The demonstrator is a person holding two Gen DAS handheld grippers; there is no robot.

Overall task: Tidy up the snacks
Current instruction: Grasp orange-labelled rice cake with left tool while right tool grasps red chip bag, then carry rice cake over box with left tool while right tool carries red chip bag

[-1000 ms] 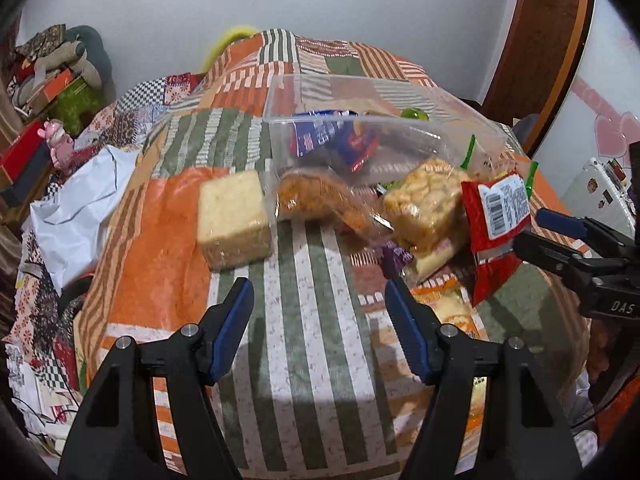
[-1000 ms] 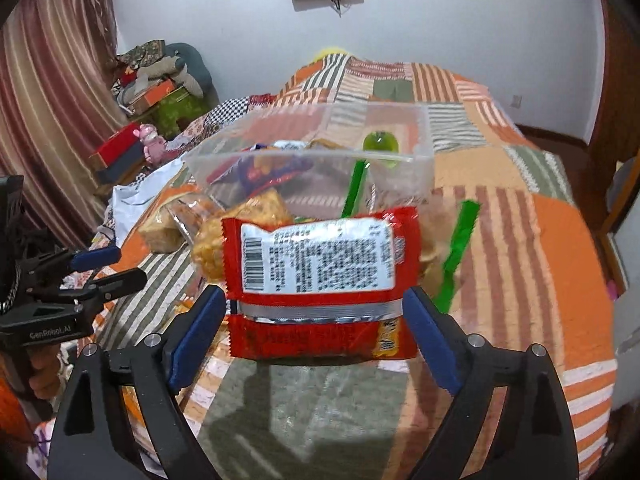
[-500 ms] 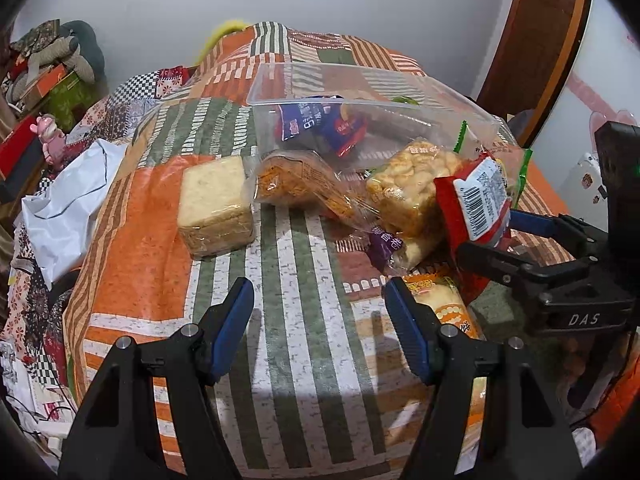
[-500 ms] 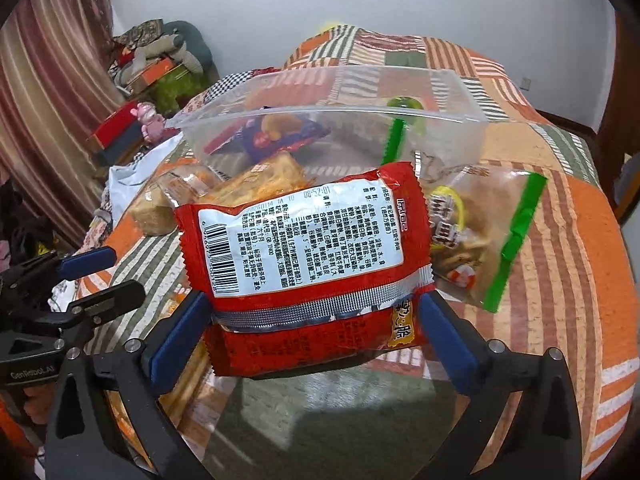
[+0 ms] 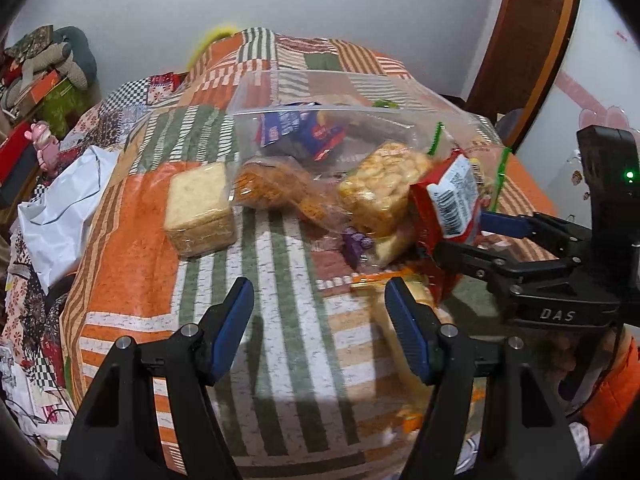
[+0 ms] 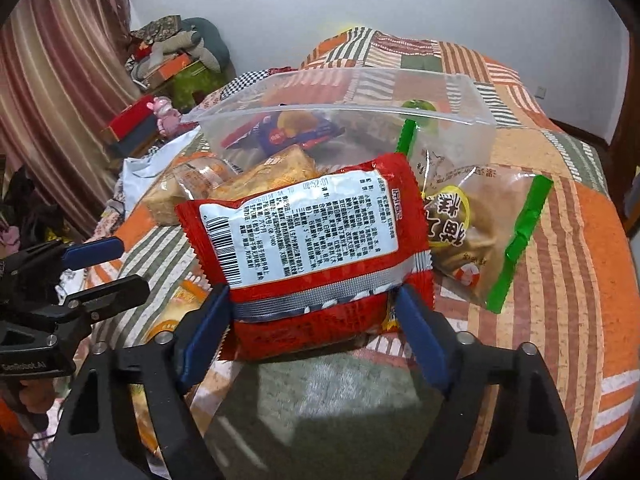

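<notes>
My right gripper (image 6: 316, 316) is shut on a red snack packet (image 6: 308, 236) with a white barcode label, held tilted above the bed just in front of the clear zip bag (image 6: 440, 120). The packet also shows in the left wrist view (image 5: 448, 208), with the right gripper (image 5: 460, 236) on it. The clear bag (image 5: 360, 116) holds blue snack packs (image 5: 304, 132). My left gripper (image 5: 320, 312) is open and empty above the striped quilt. A wrapped pale cake block (image 5: 198, 208), an orange crisp bag (image 5: 272, 188) and a bag of round crackers (image 5: 384, 184) lie before the clear bag.
A small green-sealed bag of snacks (image 6: 480, 232) lies right of the red packet. An orange-yellow packet (image 5: 408, 304) lies under my left gripper's right finger. White cloth (image 5: 60, 216) and clutter sit off the bed's left edge. A wooden door (image 5: 528, 40) stands at the right.
My right gripper has carried the red packet forward and closer to the clear bag's mouth, tilting it. My left gripper has drifted slightly back, staying open.
</notes>
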